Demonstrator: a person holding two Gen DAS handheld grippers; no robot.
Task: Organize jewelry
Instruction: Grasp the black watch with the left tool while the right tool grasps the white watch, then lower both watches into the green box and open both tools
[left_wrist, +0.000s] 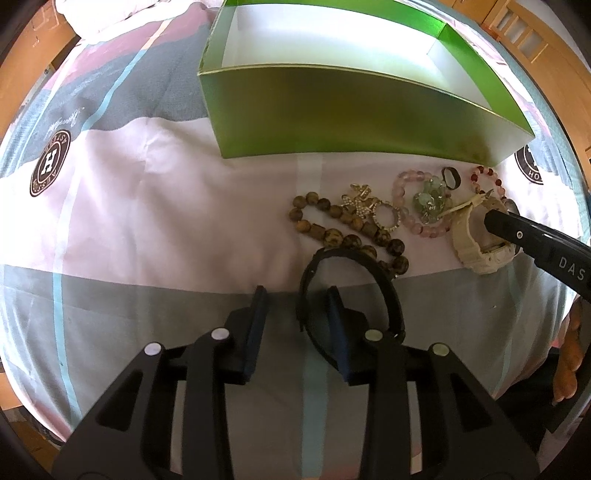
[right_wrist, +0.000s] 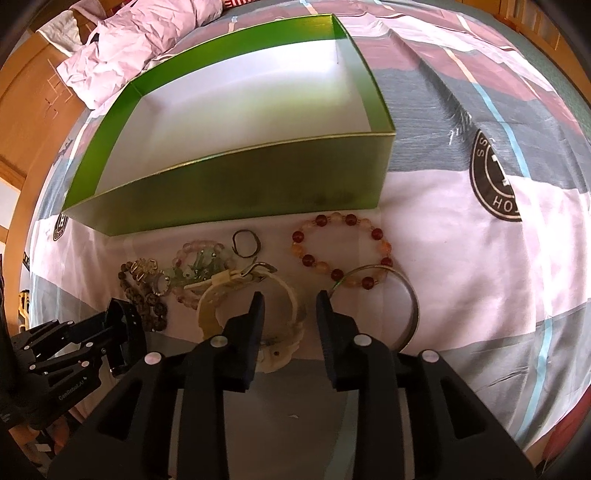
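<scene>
Grippers stand spread over a patterned bedsheet (left_wrist: 147, 206). Left gripper (left_wrist: 297, 295): its right finger sits inside a black band (left_wrist: 384, 284), nothing pinched. Right gripper (right_wrist: 290, 302): left finger over a cream watch (right_wrist: 210, 310), with a metal bangle (right_wrist: 412, 302) just beside the right finger. Beyond lie a brown bead strand (left_wrist: 325, 225), rhinestone piece (left_wrist: 373, 210), pink bracelet (left_wrist: 400, 188), green cluster (left_wrist: 430, 199), dark ring (right_wrist: 245, 243) and red bracelet (right_wrist: 340, 247). Farthest: an open green box (right_wrist: 236, 192), white inside.
</scene>
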